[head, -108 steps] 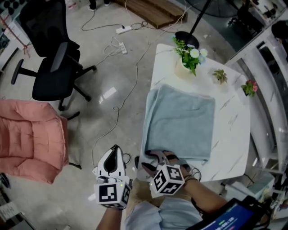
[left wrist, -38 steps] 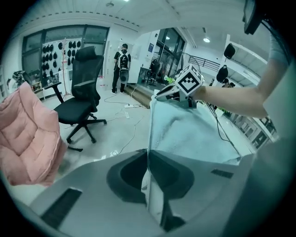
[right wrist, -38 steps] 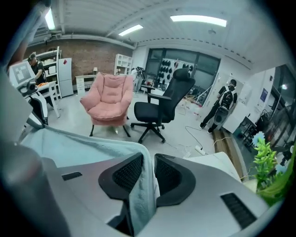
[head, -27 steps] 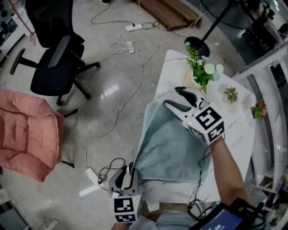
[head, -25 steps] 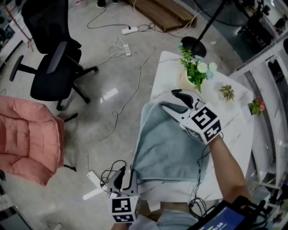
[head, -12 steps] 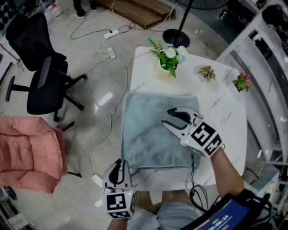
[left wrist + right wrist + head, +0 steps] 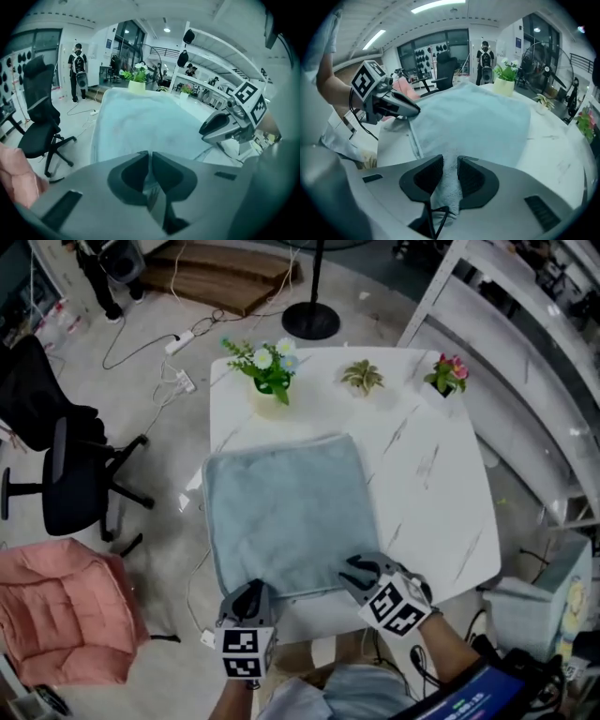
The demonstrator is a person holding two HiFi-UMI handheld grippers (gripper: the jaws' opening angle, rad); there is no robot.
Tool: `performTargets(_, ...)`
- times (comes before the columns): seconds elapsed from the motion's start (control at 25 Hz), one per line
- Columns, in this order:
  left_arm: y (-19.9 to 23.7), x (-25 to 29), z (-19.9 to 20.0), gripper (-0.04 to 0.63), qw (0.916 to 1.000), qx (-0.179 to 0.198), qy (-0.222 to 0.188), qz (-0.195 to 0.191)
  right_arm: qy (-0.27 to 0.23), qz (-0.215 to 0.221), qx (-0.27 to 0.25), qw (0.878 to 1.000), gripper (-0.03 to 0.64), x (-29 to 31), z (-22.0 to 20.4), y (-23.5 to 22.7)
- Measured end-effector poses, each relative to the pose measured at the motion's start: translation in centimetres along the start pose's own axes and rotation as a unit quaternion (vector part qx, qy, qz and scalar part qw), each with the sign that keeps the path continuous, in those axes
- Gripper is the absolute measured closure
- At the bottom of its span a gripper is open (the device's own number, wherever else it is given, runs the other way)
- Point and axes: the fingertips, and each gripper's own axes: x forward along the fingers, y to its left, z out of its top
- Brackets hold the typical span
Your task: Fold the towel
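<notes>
Head view | white table (image 7: 441,493) | towel (image 7: 281,512) flat on it | right gripper (image 7: 356,568) just closed, clamps near corner | left gripper (image 7: 250,591) just closed, seemingly thin bite on corner | risk: left slips on lift, skewed fold

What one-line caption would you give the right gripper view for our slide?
Right gripper, its jaws just closed further onto the towel edge, on a white table.

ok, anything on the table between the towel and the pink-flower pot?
Nothing: head view shows bare marble tabletop between the towel and the pink-flower pot; the small green plant stands off that line.
</notes>
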Motion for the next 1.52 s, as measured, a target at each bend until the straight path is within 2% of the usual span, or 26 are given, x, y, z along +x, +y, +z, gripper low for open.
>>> performTargets(0.28,-0.9,0.0,-0.6,0.565,0.9995,0.014,0.024,-0.011,-0.010,-0.004,0.025,1.000,0.512,-1.5,-2.2,1.0)
performTargets(0.36,-0.9,-0.5,-0.4,0.565,0.9996,0.018,0.022,-0.008,-0.036,-0.008,0.062,0.997,0.511,-2.7,-1.6,0.4)
performTargets(0.48,-1.0,-1.9,1.4,0.565,0.9999,0.015,-0.001,-0.004,-0.088,-0.032,0.125,0.988,0.501,-6.9,0.3,-2.5)
performTargets(0.72,-3.6,-3.9,8.1,0.565,0.9969,0.014,-0.074,-0.025,-0.155,-0.122,0.177,0.964,0.445,-16.5,2.6,-10.3)
performTargets(0.8,-4.2,-3.8,9.9,0.565,0.9952,0.010,-0.094,-0.028,-0.167,-0.128,0.205,0.956,0.434,-17.1,2.5,-11.9)
performTargets(0.88,-4.4,-3.4,11.2,0.565,0.9944,0.012,-0.102,-0.023,-0.173,-0.110,0.240,0.949,0.428,-15.5,1.9,-12.8)
performTargets(1.0,-4.0,-1.6,11.4,0.565,0.9963,0.010,-0.085,-0.010,-0.167,-0.070,0.294,0.938,0.426,-10.5,0.2,-13.1)
performTargets(1.16,-3.9,2.1,9.8,0.565,0.9987,-0.018,-0.045,-0.013,-0.133,-0.034,0.316,0.939,0.419,-4.7,-2.0,-12.9)
performTargets(1.32,-3.7,5.1,7.4,0.565,0.9995,-0.010,0.024,-0.018,-0.123,-0.025,0.336,0.933,0.414,-2.1,-1.9,-12.7)
performTargets(1.44,-3.3,6.3,6.0,0.568,0.9974,-0.026,0.060,-0.030,-0.112,-0.042,0.345,0.931,0.416,-1.4,-1.5,-13.0)
performTargets(1.48,-3.3,6.5,5.9,0.572,0.9967,-0.034,0.063,-0.037,-0.101,-0.049,0.345,0.932,0.440,-1.1,-1.5,-13.1)
performTargets(1.52,-3.3,6.6,5.9,0.574,0.9960,-0.043,0.064,-0.045,-0.090,-0.053,0.342,0.934,0.518,-0.9,-1.6,-13.0)
